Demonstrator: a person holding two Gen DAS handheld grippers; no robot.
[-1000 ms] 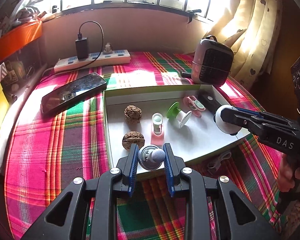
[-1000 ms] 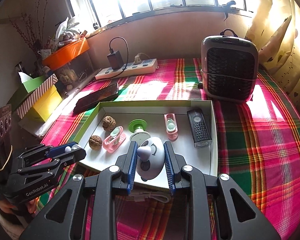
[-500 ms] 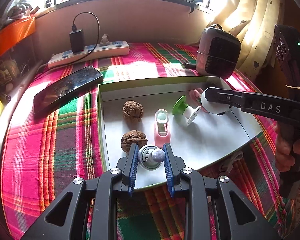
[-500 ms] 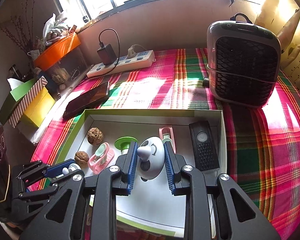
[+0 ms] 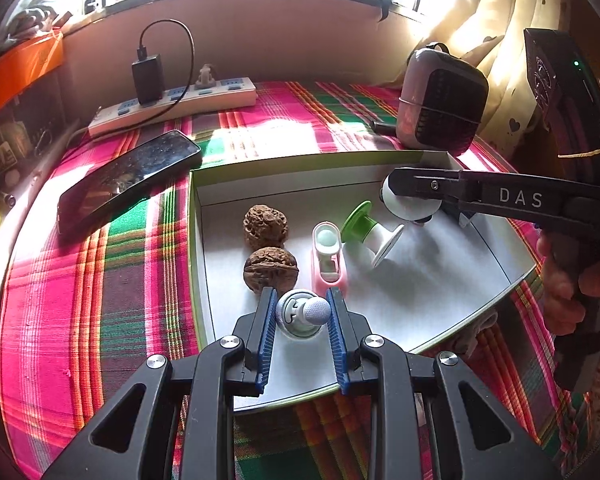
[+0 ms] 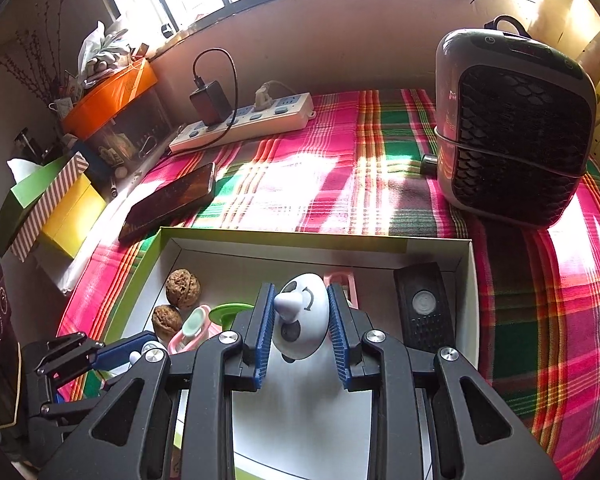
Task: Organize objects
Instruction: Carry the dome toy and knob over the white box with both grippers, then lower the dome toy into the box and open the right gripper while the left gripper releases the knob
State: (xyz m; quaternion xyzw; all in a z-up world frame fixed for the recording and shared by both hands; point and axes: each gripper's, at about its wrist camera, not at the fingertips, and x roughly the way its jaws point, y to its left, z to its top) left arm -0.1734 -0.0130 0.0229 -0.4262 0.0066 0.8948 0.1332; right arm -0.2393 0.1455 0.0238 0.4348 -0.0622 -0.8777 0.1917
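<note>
A shallow white box with a green rim (image 5: pixel 300 159) (image 6: pixel 284 235) lies on the plaid cloth. Inside are two walnuts (image 5: pixel 265 226) (image 5: pixel 271 268), a pink clip (image 5: pixel 328 256), a green-and-white spool (image 5: pixel 370 232) and a black remote (image 6: pixel 424 308). My left gripper (image 5: pixel 300 300) is shut on a small grey-white knobbed piece (image 5: pixel 302 314), low over the box's near left part beside the front walnut. My right gripper (image 6: pixel 299 296) is shut on a white egg-shaped toy with a face (image 6: pixel 300 316), above the middle of the box. The toy (image 5: pixel 404 204) also shows in the left wrist view.
A dark phone (image 5: pixel 128 180) lies left of the box, with a power strip and charger (image 5: pixel 172 104) behind it. A grey heater (image 6: pixel 512 128) stands at the back right. Coloured boxes (image 6: pixel 40 200) and an orange bin (image 6: pixel 108 96) line the left wall. A hand (image 5: pixel 564 292) holds the right gripper.
Both grippers have moved forward over the box. The right one carried the white toy from the near right edge toward the far side. The left one came in over the near edge, still gripping its piece.
</note>
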